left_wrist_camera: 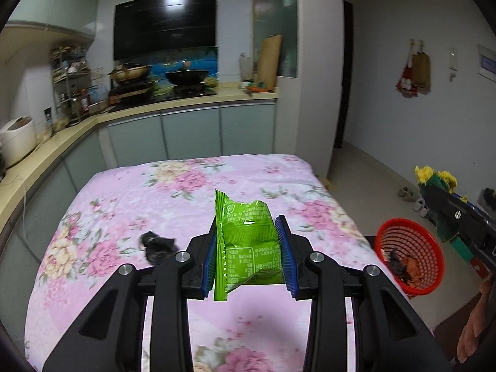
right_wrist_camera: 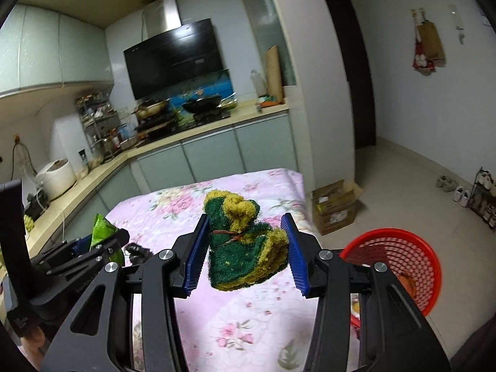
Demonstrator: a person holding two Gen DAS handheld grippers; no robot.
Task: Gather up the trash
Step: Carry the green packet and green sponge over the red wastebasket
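— Status of both grippers?

— Left gripper: jaws clamped on a green snack wrapper, held upright above the floral table. Right gripper: jaws pressed against a green-and-yellow scouring sponge, also lifted clear.

— Handling?

— Wrapper judged near weightless, slick foil, crumples readily; a grip across the middle suits it. Sponge soft, compressible, rough-faced, unlikely to slip; squeeze across its folded bulk.

— Destination?

— Red basket at four o'clock of the right gripper, beside the table, some scraps already inside. A dark scrap remains on the cloth at nine o'clock of the left gripper.
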